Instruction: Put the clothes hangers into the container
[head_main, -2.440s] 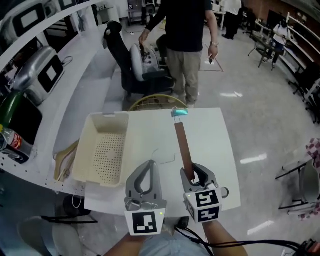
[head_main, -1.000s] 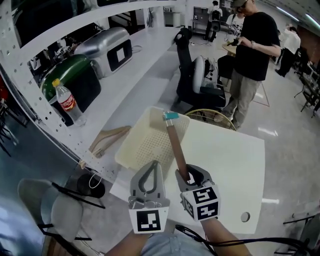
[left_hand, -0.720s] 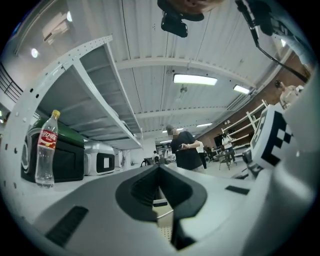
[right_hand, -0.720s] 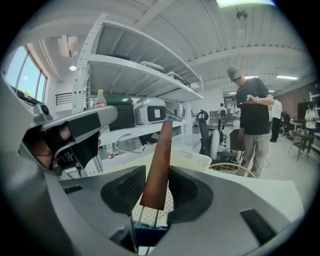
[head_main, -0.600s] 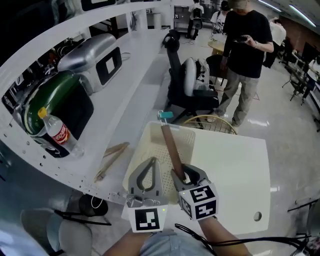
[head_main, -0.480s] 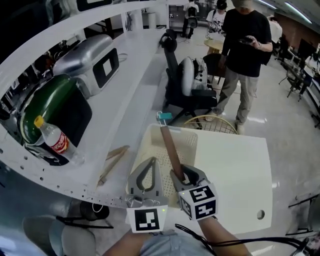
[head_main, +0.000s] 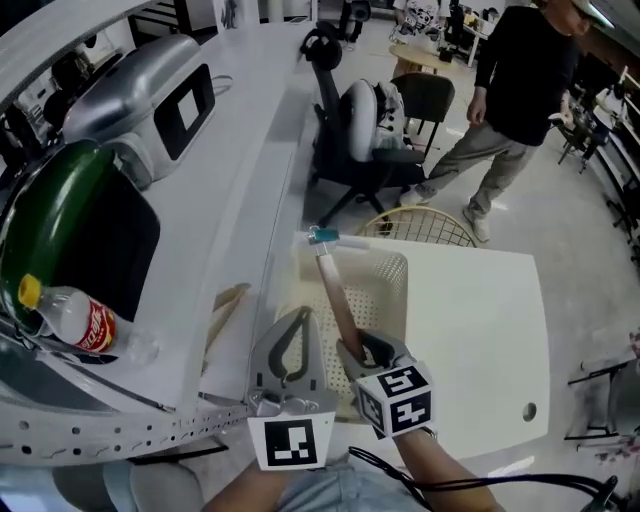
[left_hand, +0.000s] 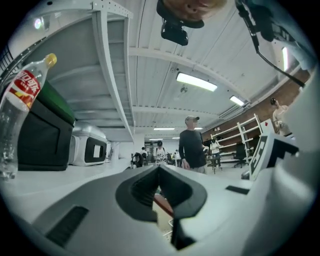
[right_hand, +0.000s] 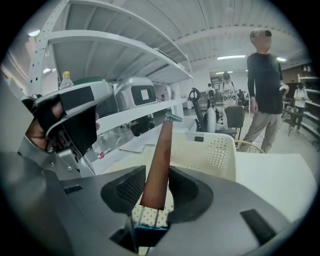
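Observation:
My right gripper (head_main: 358, 348) is shut on a flat brown hanger bar (head_main: 333, 290) that carries a teal clip (head_main: 322, 237) at its far end. The bar slants up and away over the cream perforated basket (head_main: 392, 272) on the white table (head_main: 480, 330). In the right gripper view the bar (right_hand: 161, 147) sits pinched between both pads, with the basket (right_hand: 212, 150) just beyond. My left gripper (head_main: 299, 318) hangs beside the right one at the basket's near left corner, shut and empty; the left gripper view shows its jaws meeting (left_hand: 160, 169). Wooden hangers (head_main: 222, 312) lie on the shelf to the left.
A long white shelf (head_main: 250, 170) runs along the left with a soda bottle (head_main: 68, 322), a green case (head_main: 45, 225) and a silver appliance (head_main: 150, 90). Behind the table are a round wire basket (head_main: 420, 228), an office chair (head_main: 350, 130) and a standing person (head_main: 520, 90).
The hanger has travelled left with my right gripper, from above the bare table to over the basket. The view swung toward the shelf; the left gripper kept pace beside it.

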